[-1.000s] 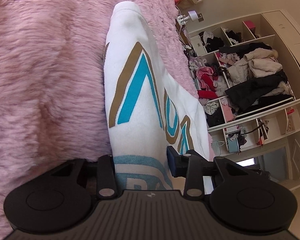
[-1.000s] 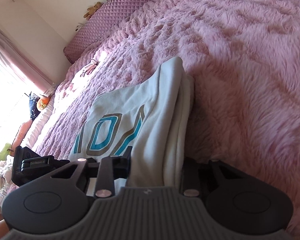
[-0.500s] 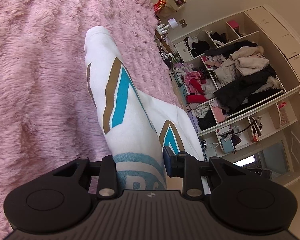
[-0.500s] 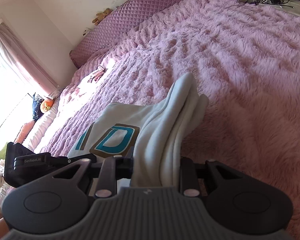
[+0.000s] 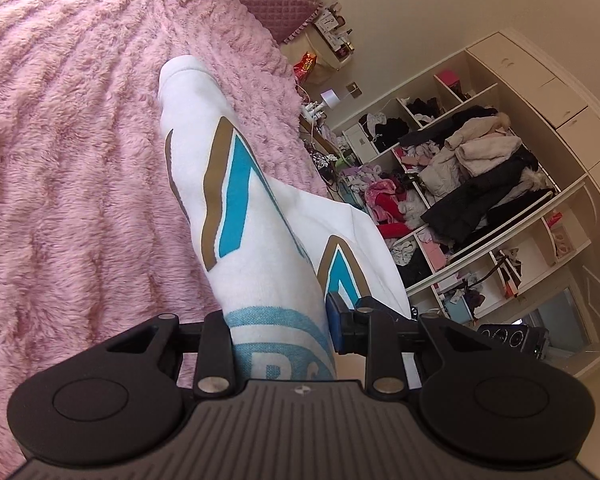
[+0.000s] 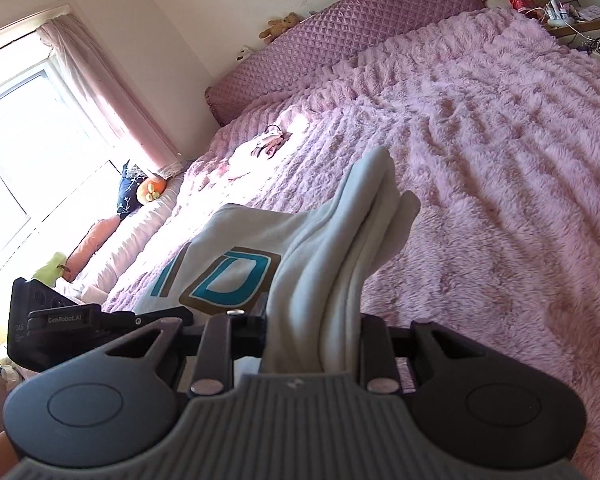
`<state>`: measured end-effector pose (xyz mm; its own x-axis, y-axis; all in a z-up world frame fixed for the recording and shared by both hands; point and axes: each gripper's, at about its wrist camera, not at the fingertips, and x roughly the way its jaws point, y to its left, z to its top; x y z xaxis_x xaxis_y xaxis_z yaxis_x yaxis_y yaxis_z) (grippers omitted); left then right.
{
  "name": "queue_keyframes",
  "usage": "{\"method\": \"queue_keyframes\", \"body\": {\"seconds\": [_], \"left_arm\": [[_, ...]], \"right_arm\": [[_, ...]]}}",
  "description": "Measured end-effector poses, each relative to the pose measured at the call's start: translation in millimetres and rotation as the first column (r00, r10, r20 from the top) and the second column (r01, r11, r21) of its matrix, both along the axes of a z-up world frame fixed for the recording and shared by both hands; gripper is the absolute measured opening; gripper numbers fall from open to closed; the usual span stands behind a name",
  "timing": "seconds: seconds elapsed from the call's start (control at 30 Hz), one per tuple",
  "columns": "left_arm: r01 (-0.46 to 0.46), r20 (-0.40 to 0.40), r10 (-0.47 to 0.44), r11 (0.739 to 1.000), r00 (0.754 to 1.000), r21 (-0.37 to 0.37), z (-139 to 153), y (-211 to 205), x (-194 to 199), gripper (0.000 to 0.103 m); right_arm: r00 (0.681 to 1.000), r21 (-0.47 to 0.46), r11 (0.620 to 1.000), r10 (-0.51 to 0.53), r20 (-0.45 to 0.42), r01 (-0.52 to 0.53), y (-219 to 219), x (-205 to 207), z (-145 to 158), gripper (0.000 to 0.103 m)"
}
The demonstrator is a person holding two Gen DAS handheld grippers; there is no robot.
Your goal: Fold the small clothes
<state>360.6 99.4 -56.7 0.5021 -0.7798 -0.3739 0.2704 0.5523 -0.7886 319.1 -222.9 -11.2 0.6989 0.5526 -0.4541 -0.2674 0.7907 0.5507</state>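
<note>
White fleece, printed with teal letters edged in brown: we note a small garment (image 5: pixel 236 216) held up off the pink fluffy blanket (image 5: pixel 80 160), our landmark, which covers the bed. The left gripper (image 5: pixel 280 344) is clamped on one bunched end of the garment, where a pale blue ring print sits between its fingers; from there the cloth runs forward and ends in a rounded fold above the blanket. The right gripper (image 6: pixel 312 340) is clamped on a thick stack of folded layers, whose free tips stand up and lean over the blanket. Between the two grips the garment sags in a broad panel with the letters facing up. In the right wrist view we see the left gripper's body just beside that panel, at the blanket's near edge. At the blanket's far end stands a quilted mauve headboard (image 6: pixel 340 40) with a small teddy bear (image 6: pixel 280 26) on top. Off the blanket's window side hang pink curtains (image 6: pixel 112 92). Beyond its opposite side open shelves (image 5: pixel 480 184) hold heaps of clothes.
</note>
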Motion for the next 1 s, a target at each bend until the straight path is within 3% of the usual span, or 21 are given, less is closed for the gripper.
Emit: {"method": "queue_keyframes", "body": {"seconds": [0.1, 0.33, 0.77, 0.93, 1.0], "left_arm": [[-0.018, 0.005, 0.018, 1.000, 1.000, 0.004, 2.2, 19.1, -12.2, 0.033], [-0.053, -0.029, 0.053, 0.999, 0.998, -0.011, -26.0, 66.3, -26.5, 0.033], [-0.097, -0.191, 0.084, 0.993, 0.978, -0.061, -142.0, 100.3, -12.1, 0.033], [-0.120, -0.220, 0.093, 0.987, 0.971, -0.111, -163.0, 111.4, -11.8, 0.034], [-0.136, -0.241, 0.110, 0.986, 0.964, -0.098, -164.1, 115.8, -11.6, 0.038]], "right_arm": [[1.000, 0.004, 1.000, 0.028, 0.004, -0.028, 27.1, -12.3, 4.6, 0.021], [0.997, -0.008, 0.997, 0.071, -0.023, -0.071, 75.3, -23.8, -10.5, 0.021], [0.980, -0.020, 0.998, 0.051, -0.194, -0.056, 97.2, -4.9, -121.2, 0.021], [0.976, 0.006, 0.998, 0.064, -0.206, -0.064, 83.7, -1.4, -142.2, 0.022], [0.976, -0.007, 0.997, 0.078, -0.201, -0.081, 83.0, 0.4, -144.6, 0.028]]}}
